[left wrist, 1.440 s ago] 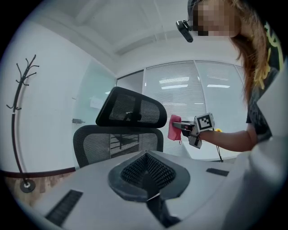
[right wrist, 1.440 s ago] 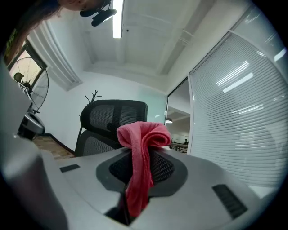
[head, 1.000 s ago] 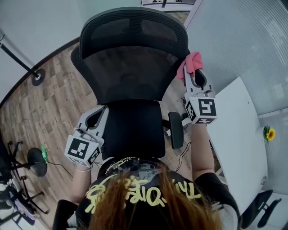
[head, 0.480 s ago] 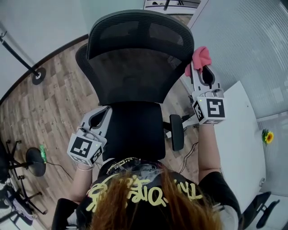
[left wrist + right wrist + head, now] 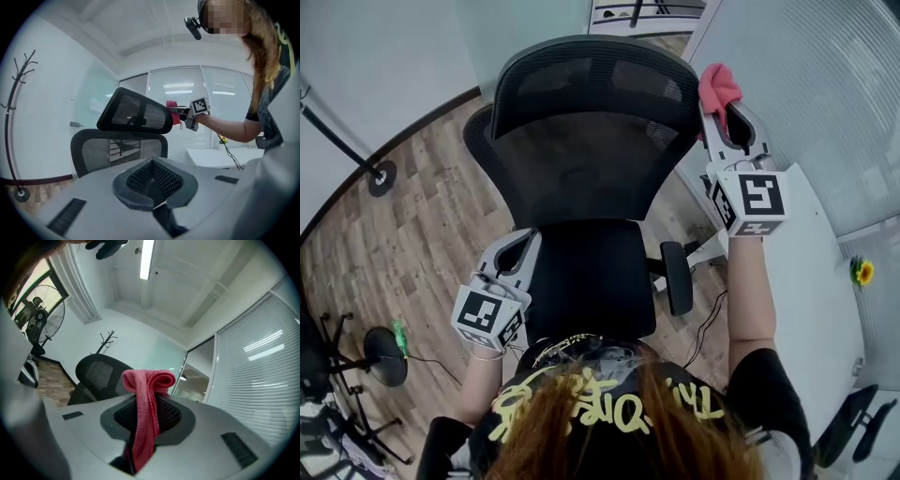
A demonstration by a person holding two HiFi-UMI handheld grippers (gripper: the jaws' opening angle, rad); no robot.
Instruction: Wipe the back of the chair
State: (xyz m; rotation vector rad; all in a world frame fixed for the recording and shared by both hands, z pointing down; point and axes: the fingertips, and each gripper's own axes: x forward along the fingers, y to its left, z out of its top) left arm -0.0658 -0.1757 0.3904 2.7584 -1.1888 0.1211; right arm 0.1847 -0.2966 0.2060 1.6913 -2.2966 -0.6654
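A black mesh office chair fills the head view, with its headrest [image 5: 595, 80] above the backrest [image 5: 581, 164] and the seat [image 5: 591, 281] nearest me. My right gripper [image 5: 719, 101] is shut on a pink cloth [image 5: 717, 86] that touches the headrest's right end. The right gripper view shows the cloth [image 5: 146, 408] pinched between the jaws and folded over their tips, the chair [image 5: 101, 376] behind it. My left gripper [image 5: 521, 246] is shut with nothing in it, low beside the seat's left edge. The left gripper view looks up at the headrest [image 5: 136, 117] and the far cloth [image 5: 172, 111].
A white table [image 5: 797, 281] stands right of the chair, with a small sunflower [image 5: 862, 273] beyond it. The chair's right armrest [image 5: 678, 278] juts out between seat and table. A coat stand base [image 5: 382, 176] and a round stand [image 5: 380, 342] sit on the wood floor at left.
My right gripper has carried the pink cloth upward along the right edge of the backrest to the headrest's right end. The left gripper has stayed beside the seat.
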